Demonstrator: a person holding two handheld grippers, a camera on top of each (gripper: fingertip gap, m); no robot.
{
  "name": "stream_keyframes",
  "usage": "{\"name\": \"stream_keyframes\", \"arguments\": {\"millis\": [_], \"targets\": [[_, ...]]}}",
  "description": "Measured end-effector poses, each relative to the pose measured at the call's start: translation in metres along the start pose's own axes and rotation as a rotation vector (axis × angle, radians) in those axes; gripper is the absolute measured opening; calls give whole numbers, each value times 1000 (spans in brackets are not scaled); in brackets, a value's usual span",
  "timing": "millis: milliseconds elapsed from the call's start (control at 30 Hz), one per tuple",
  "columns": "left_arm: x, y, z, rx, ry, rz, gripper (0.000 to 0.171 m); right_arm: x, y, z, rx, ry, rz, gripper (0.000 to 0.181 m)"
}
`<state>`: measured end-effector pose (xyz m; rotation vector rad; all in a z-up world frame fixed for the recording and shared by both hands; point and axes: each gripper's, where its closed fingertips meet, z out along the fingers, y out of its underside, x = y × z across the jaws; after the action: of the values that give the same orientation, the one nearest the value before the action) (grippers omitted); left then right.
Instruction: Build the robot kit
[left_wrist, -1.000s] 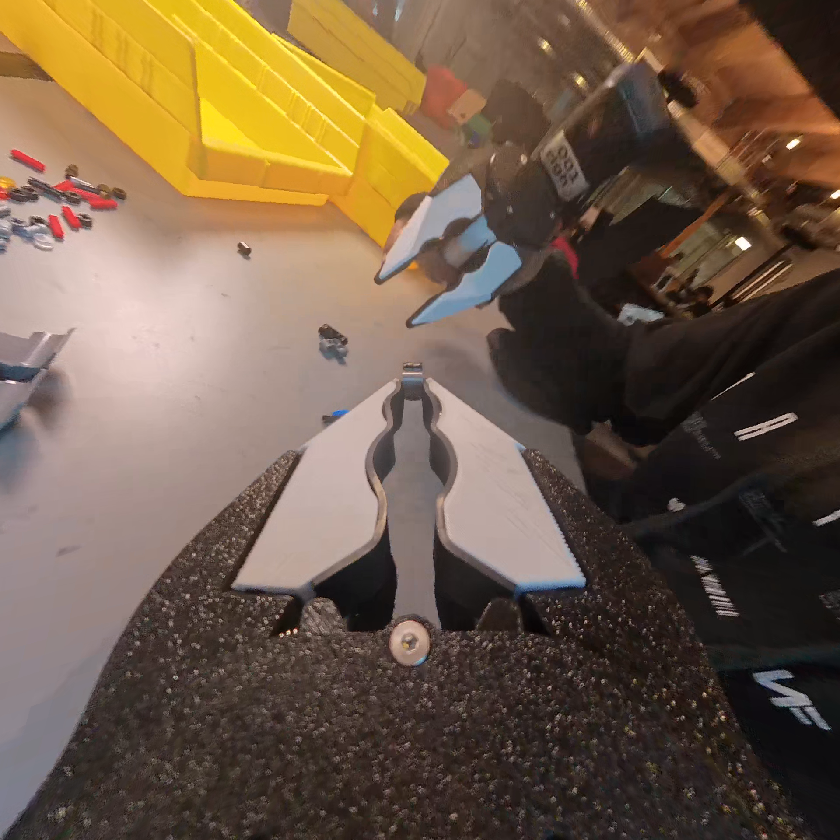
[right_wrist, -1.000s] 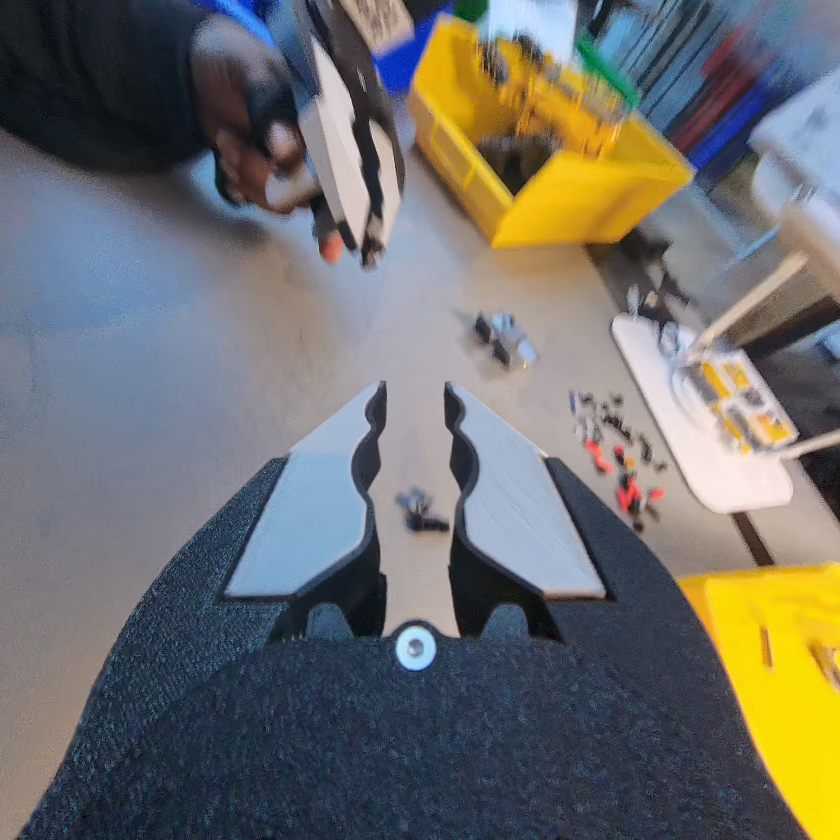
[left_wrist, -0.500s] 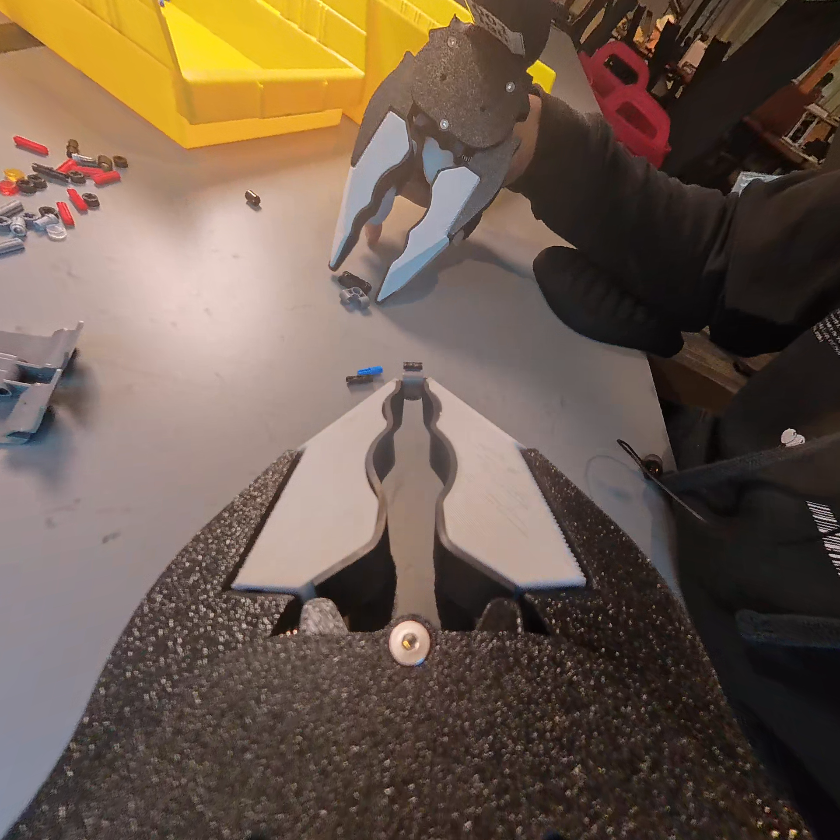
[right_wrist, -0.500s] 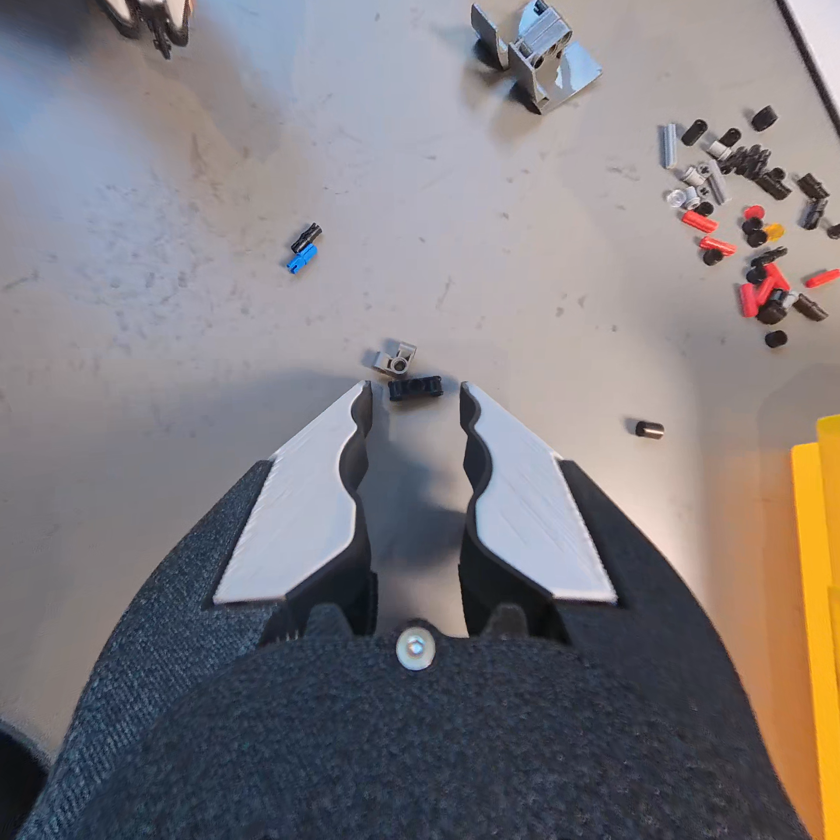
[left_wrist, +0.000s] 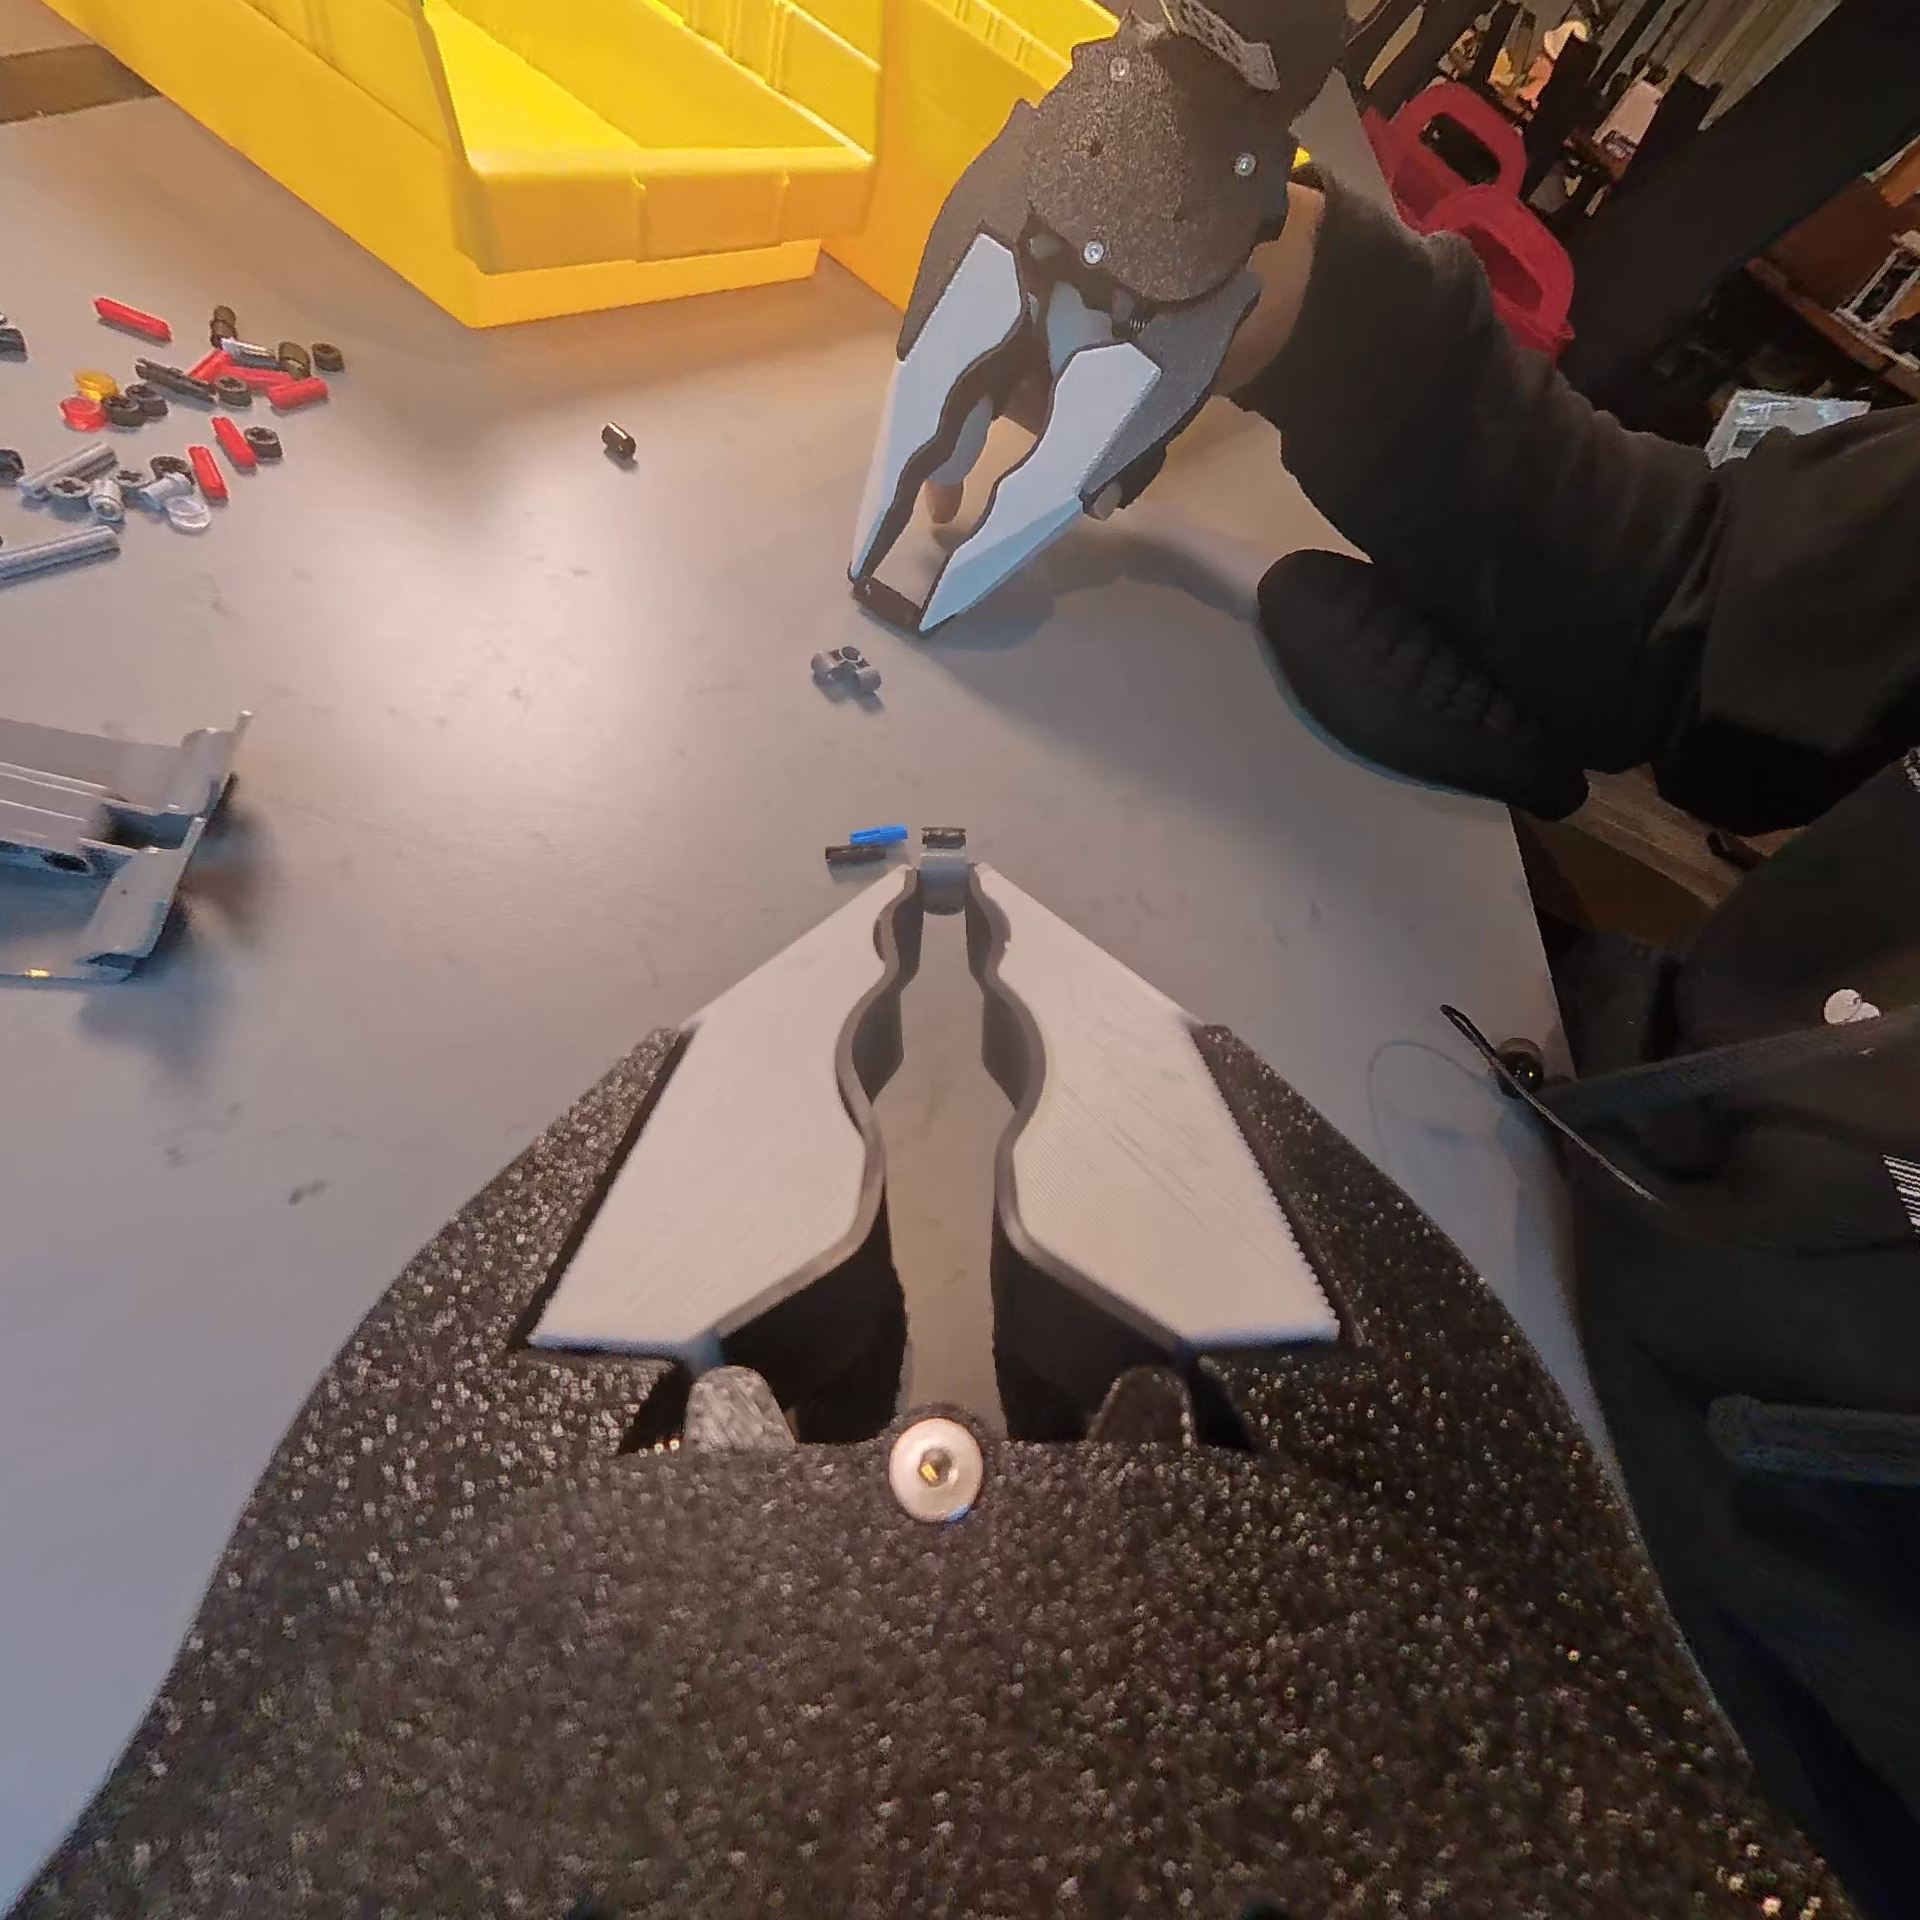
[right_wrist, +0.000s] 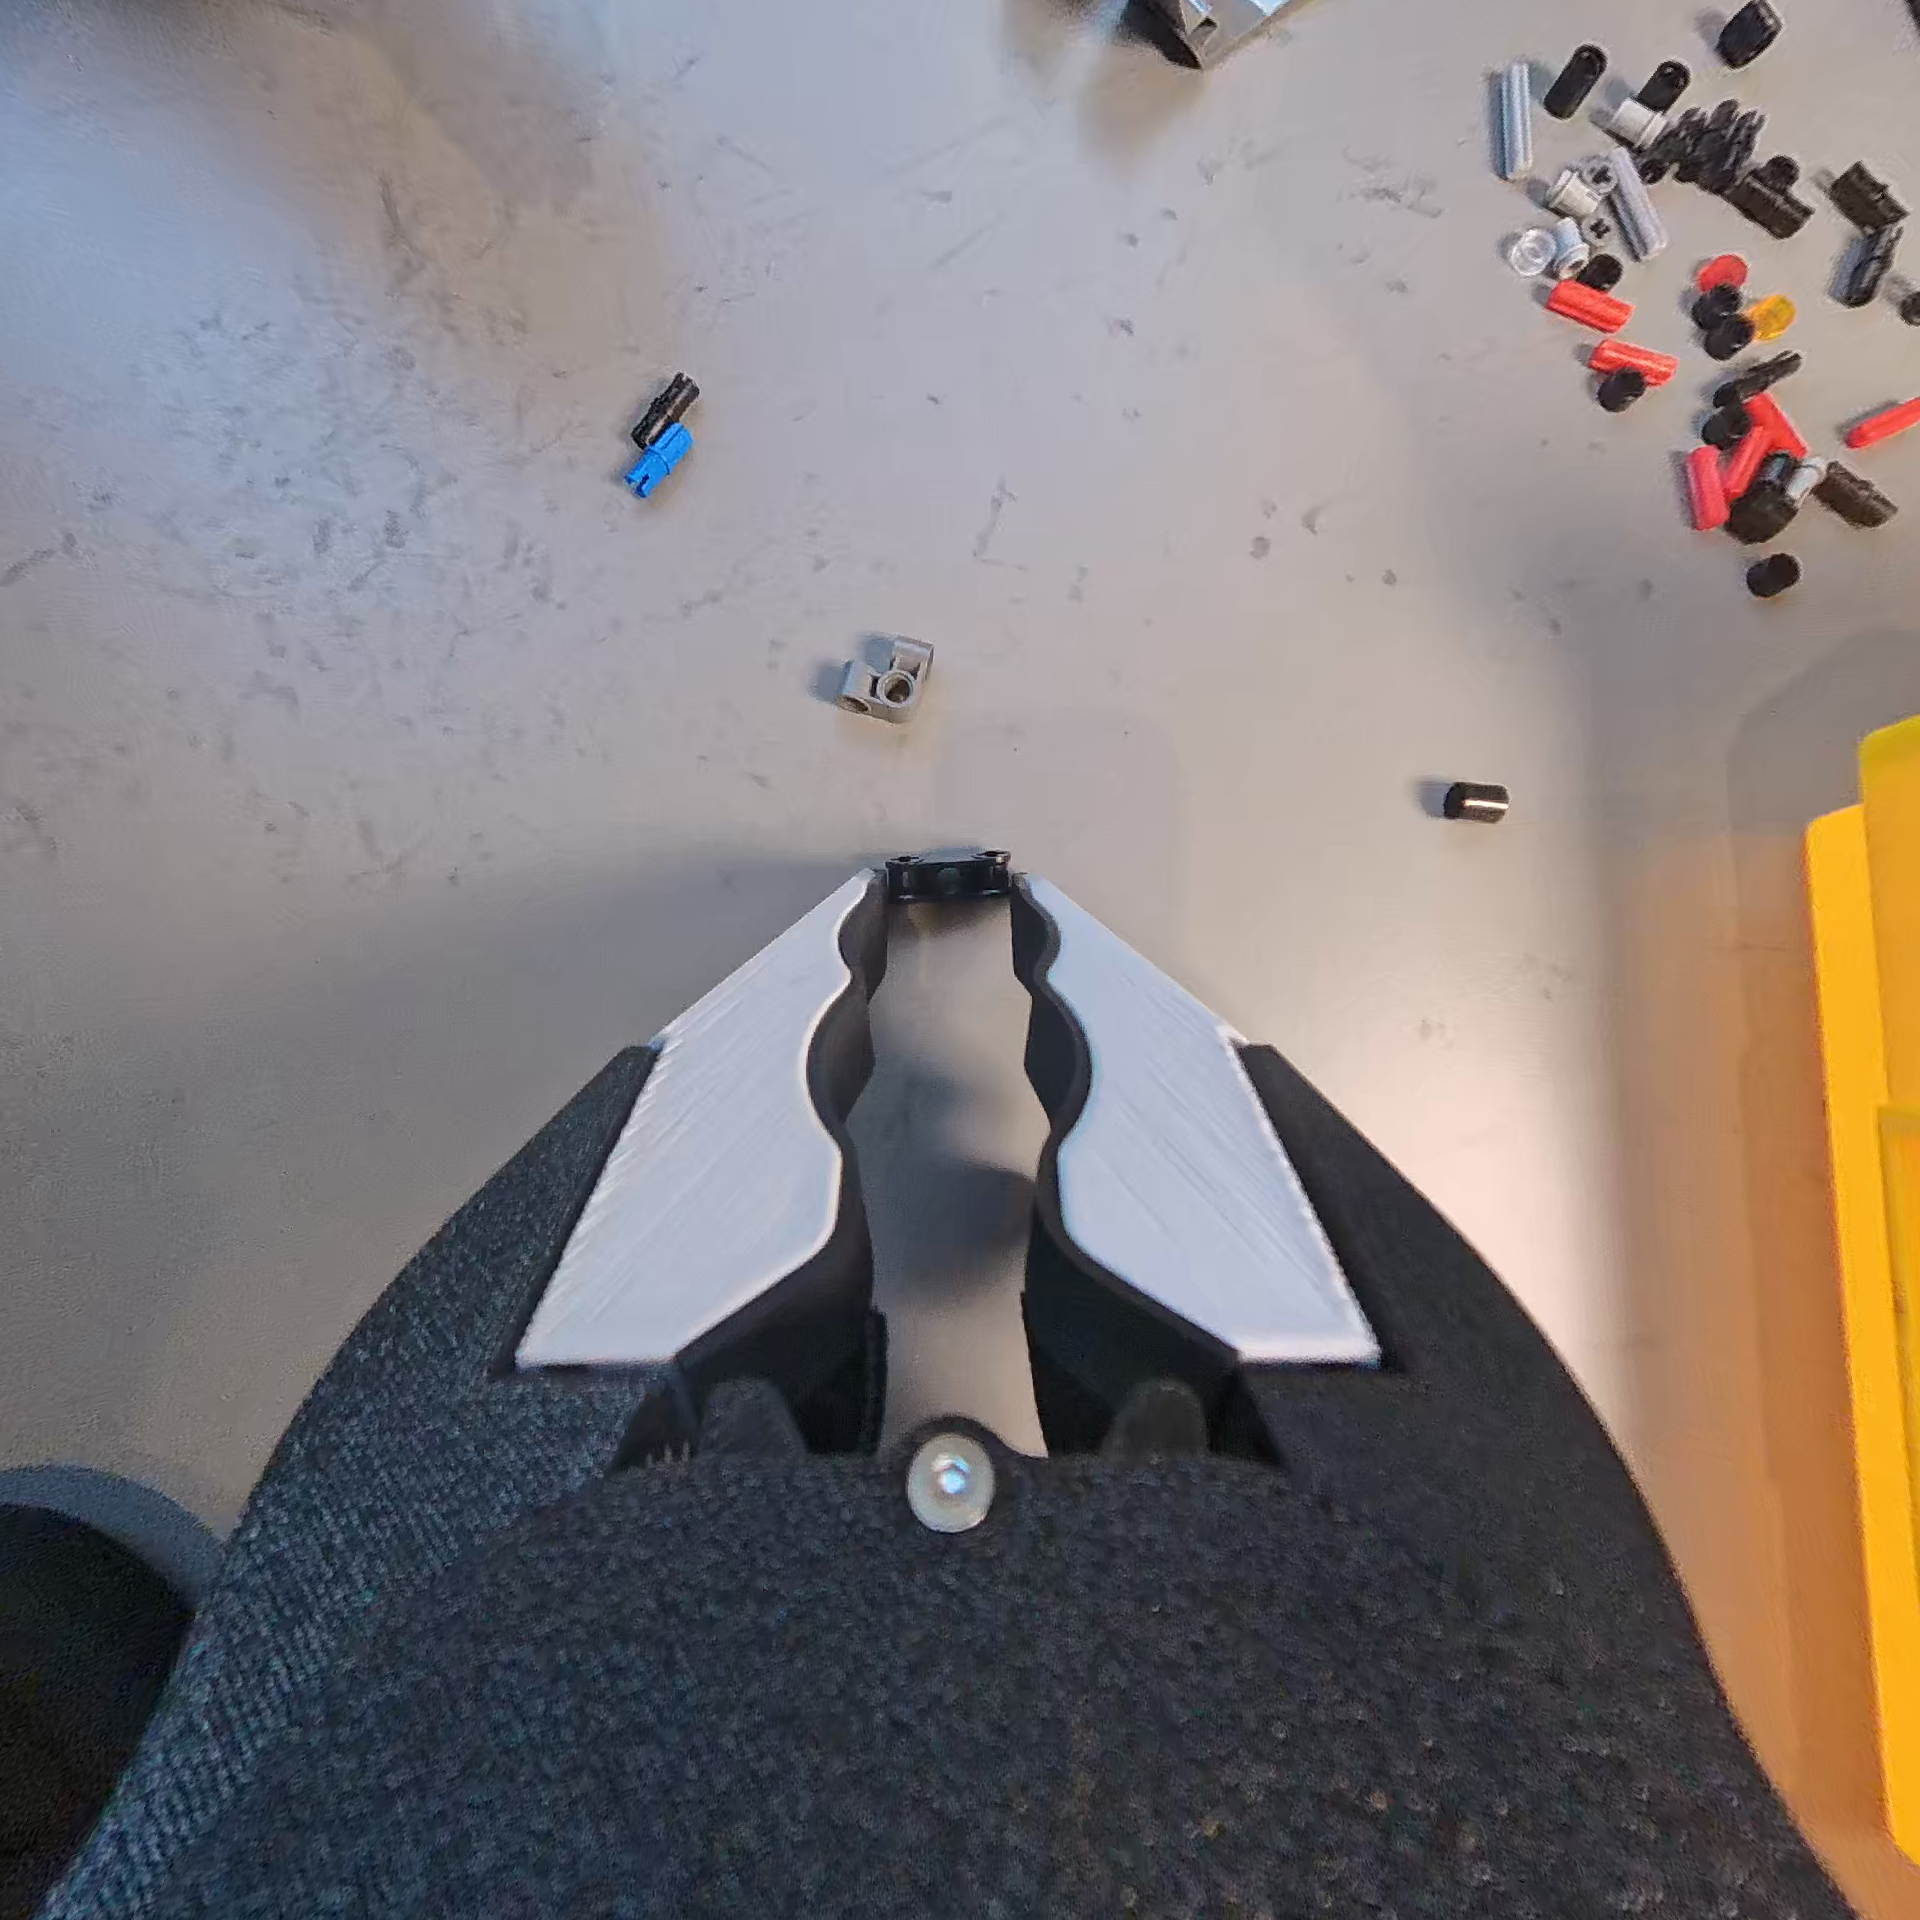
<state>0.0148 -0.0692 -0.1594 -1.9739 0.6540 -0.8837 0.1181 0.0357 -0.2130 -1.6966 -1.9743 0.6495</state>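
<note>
My left gripper (left_wrist: 943, 883) is shut on a small grey piece with a black end (left_wrist: 943, 868) and holds it just above the grey table (left_wrist: 520, 644). My right gripper (right_wrist: 948, 883) is shut on a small black piece with holes (right_wrist: 948, 871) at table level. It also shows in the left wrist view (left_wrist: 896, 608), tips down on the table, held by a hand in a black sleeve. A grey connector (right_wrist: 888, 686) lies just beyond the right tips. A blue and black pin (right_wrist: 662, 436) lies farther off, and just ahead of my left tips (left_wrist: 868, 844).
Yellow bins (left_wrist: 644, 187) stand at the back and one (right_wrist: 1870, 1143) is close to the right gripper. A pile of red, black and grey small parts (right_wrist: 1714, 312) lies nearby. A larger grey part (left_wrist: 94, 831) and a lone black pin (right_wrist: 1475, 800) lie on the table. My hands' fingertips stand some 15 cm from each other. The left gripper is farther from the grey connector (right_wrist: 888, 686), some 12 cm, than the right, some 4 cm.
My right gripper came down to the table and closed its fingers on the black piece, which now sits apart from the grey connector. My left gripper stayed shut on its piece.
</note>
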Motion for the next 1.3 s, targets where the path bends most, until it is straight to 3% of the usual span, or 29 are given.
{"name": "stream_keyframes", "arguments": {"millis": [133, 400, 733, 1167, 1300], "targets": [[-1, 0, 0, -1, -1, -4, 7, 0, -4, -1, 16, 13, -32, 23], [-4, 2, -1, -4, -8, -15, 7, -37, -47, 5, 190, -72, -159, 23], [-7, 6, 0, -23, -15, -24, 7, -92, -54, 31, 105, -194, -273, 23], [-7, 8, 1, -34, -14, -29, 7, -96, -47, 31, 63, -206, -279, 30], [-7, 8, 1, -38, -14, -27, 7, -94, -51, 23, 108, -230, -243, 33]]}}
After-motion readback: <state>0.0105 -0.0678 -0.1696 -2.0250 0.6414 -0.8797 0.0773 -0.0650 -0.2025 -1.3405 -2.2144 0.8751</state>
